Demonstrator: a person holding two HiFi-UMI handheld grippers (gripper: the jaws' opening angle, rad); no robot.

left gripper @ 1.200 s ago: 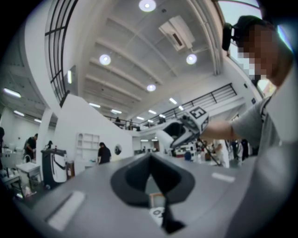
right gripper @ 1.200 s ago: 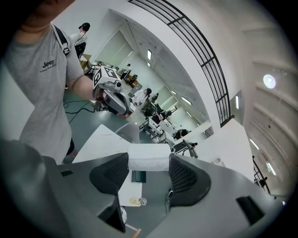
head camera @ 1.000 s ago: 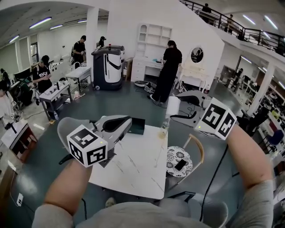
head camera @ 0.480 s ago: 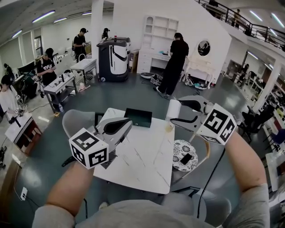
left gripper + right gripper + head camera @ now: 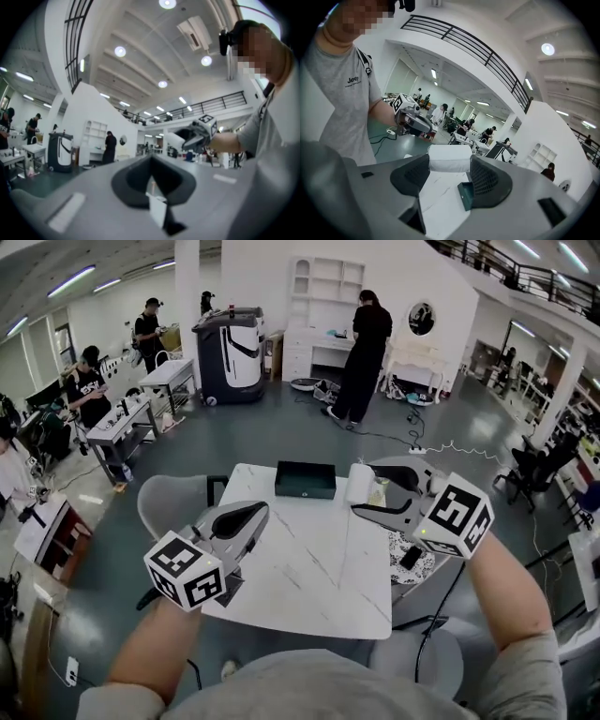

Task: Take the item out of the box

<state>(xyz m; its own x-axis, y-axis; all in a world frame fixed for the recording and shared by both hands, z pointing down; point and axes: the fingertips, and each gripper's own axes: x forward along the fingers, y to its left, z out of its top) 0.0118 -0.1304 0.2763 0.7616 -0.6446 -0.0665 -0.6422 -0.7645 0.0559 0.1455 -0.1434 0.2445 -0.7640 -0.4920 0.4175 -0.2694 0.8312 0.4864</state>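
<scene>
Tabletop point(image 5: 319, 587), white and veined, carries the dark green box point(image 5: 305, 480) at its far edge; it looks empty, though its inside is hard to read. The task seems nearly done. The white roll point(image 5: 359, 476), plump and soft-looking, sits clamped in the right tongs point(image 5: 367, 495), just right of the box. The left tongs point(image 5: 253, 514) are closed on nothing.

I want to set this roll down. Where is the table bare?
The white table is bare across its middle and near edge, between the left gripper and right gripper. The far edge is crowded: the dark box, and the held white roll beside it.
</scene>
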